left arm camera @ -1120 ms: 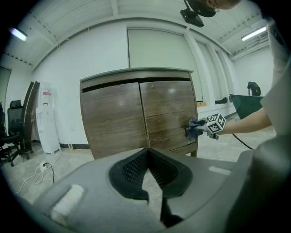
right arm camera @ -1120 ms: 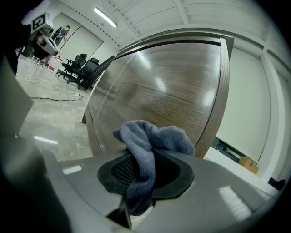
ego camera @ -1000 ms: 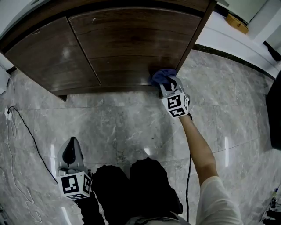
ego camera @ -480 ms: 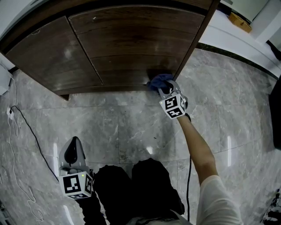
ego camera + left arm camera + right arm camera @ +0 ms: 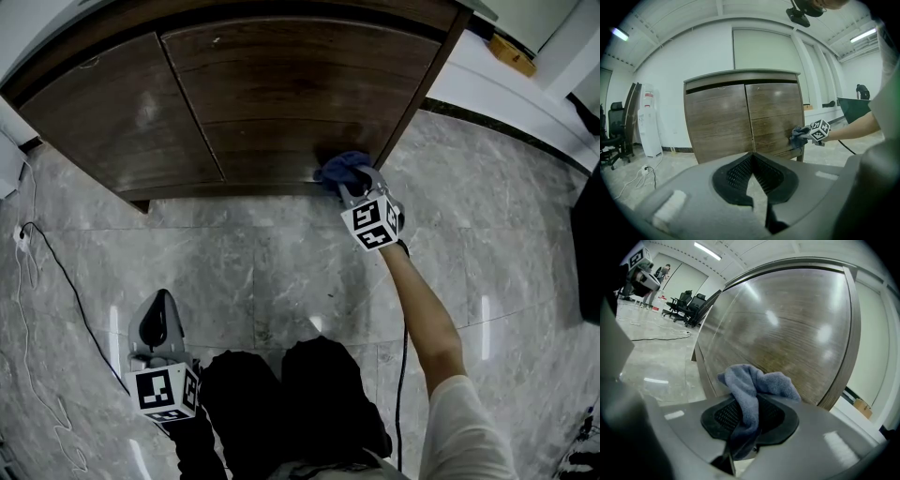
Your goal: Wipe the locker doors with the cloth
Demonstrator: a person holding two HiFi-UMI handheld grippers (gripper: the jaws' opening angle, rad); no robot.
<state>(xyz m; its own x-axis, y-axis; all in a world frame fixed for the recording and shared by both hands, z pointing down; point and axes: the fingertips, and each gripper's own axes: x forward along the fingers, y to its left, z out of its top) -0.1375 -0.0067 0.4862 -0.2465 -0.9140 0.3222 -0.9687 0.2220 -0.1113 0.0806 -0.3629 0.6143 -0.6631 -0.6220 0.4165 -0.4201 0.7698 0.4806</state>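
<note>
Grey marble floor
A black cable trails across it; a white water dispenser stands near an office chair.

locker blocks fwd; open floor below; cable at left.

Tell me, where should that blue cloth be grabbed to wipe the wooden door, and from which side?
By a gathered fold at its back, coming from the side away from the locker door. The cloth is limp and bunched; the right gripper pinches one fold that way, leaving a soft wad ahead of the jaws facing the wood, so likely only cloth meets it.
</note>
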